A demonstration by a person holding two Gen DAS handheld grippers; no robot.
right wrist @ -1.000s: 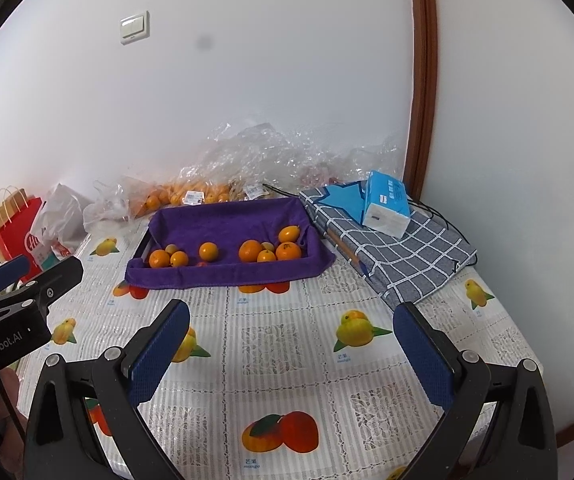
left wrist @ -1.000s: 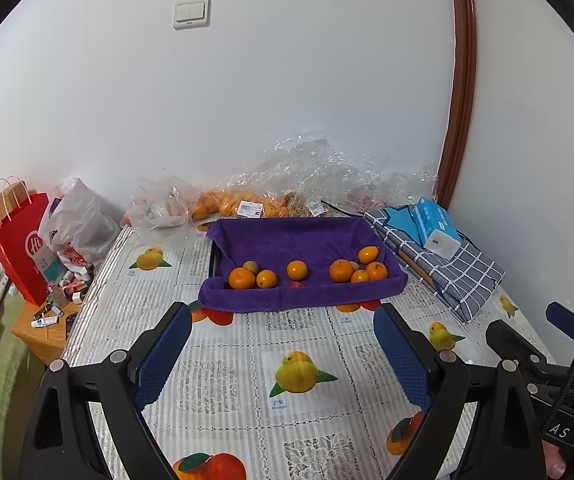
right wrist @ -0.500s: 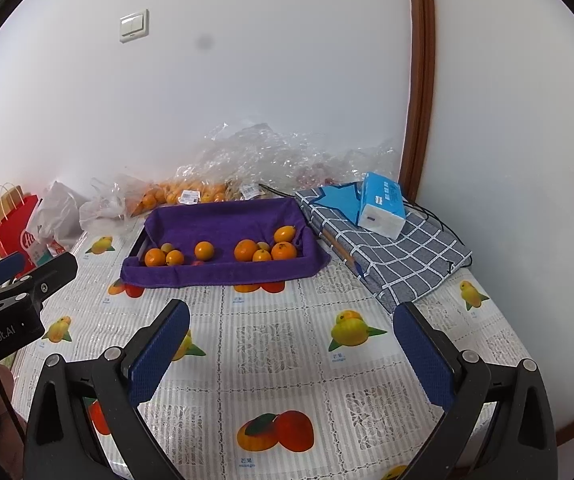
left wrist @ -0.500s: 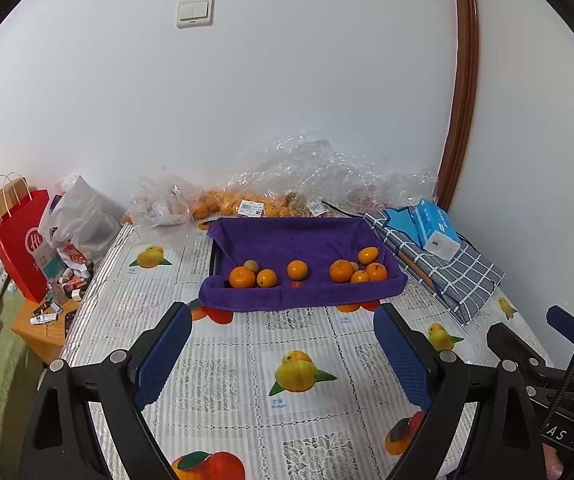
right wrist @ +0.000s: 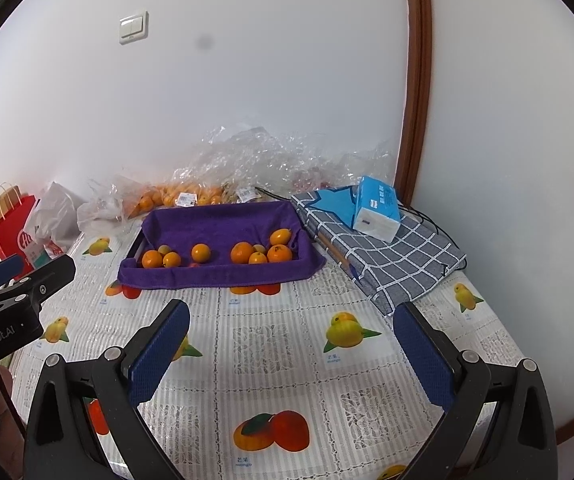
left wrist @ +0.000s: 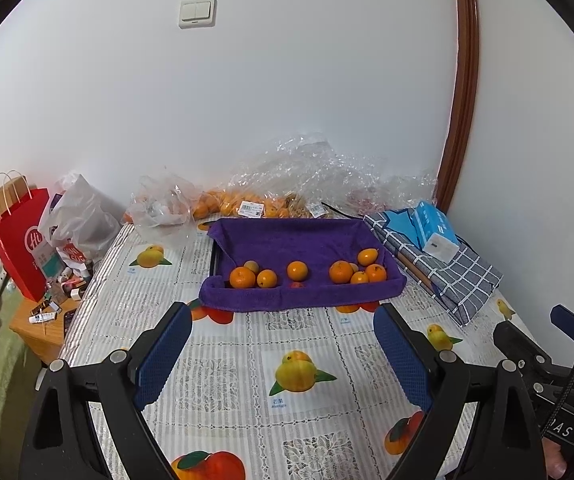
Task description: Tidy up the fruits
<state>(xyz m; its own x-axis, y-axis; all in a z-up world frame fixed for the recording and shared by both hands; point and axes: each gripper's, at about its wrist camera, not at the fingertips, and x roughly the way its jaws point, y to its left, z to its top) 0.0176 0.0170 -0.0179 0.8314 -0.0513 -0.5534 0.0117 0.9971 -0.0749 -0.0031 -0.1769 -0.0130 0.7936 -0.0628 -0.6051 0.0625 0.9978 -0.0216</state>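
Observation:
A tray lined with a purple towel (left wrist: 287, 236) (right wrist: 215, 224) stands at the far side of the table and holds several oranges (left wrist: 242, 277) (right wrist: 242, 252) and a few paler small fruits. More oranges lie in clear plastic bags (left wrist: 223, 204) (right wrist: 175, 198) behind the tray by the wall. My left gripper (left wrist: 283, 344) is open and empty, held above the table short of the tray. My right gripper (right wrist: 291, 340) is open and empty too, to the right of the left one, which shows at the left edge of the right wrist view (right wrist: 19, 280).
A folded grey checked cloth (left wrist: 447, 276) (right wrist: 399, 256) with a blue tissue pack (left wrist: 435, 230) (right wrist: 377, 206) lies right of the tray. A red paper bag (left wrist: 19, 240) and small clutter stand off the table's left edge. The tablecloth (left wrist: 299, 376) has printed fruit pictures.
Both views have shifted slightly; the right gripper has drawn back or risen a little. Both grippers stay open and empty, and the fruit has not moved.

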